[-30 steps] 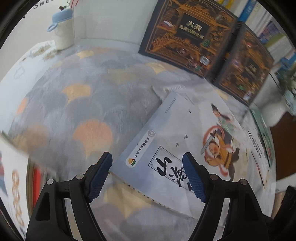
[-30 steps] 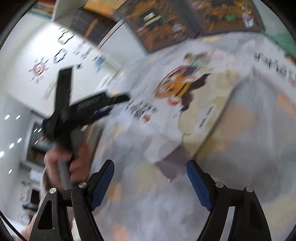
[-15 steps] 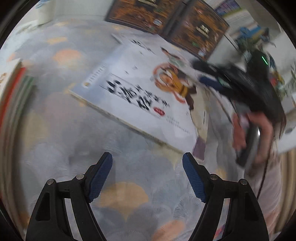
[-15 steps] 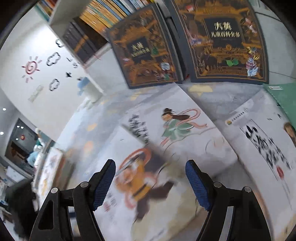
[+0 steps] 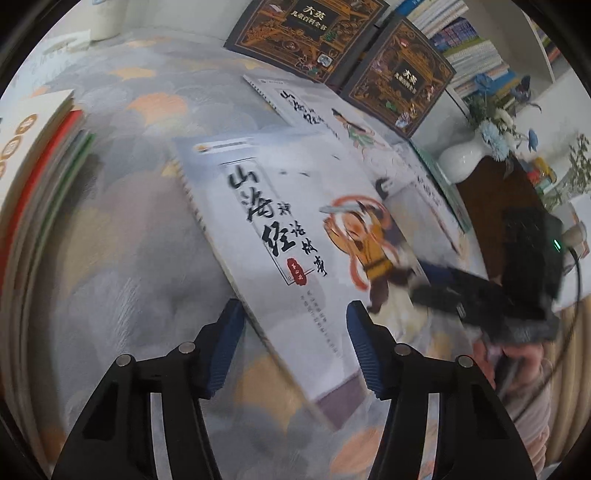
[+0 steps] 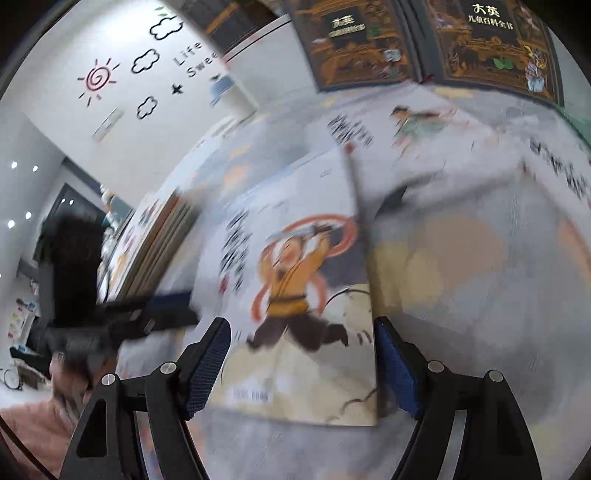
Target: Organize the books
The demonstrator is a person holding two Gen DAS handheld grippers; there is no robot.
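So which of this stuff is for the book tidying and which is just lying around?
For the job:
white book
second white book
two dark books
book stack

Lying about:
vase
flowers
rug

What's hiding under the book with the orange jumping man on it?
The orange-figure book lies on the patterned rug, and its far corner overlaps the green-figure book. Anything else beneath is covered.

Black left gripper with blue pads (image 5: 293,341) angled downward, jaws closing; matching black right gripper (image 6: 301,367) spread wide, gripping nothing.
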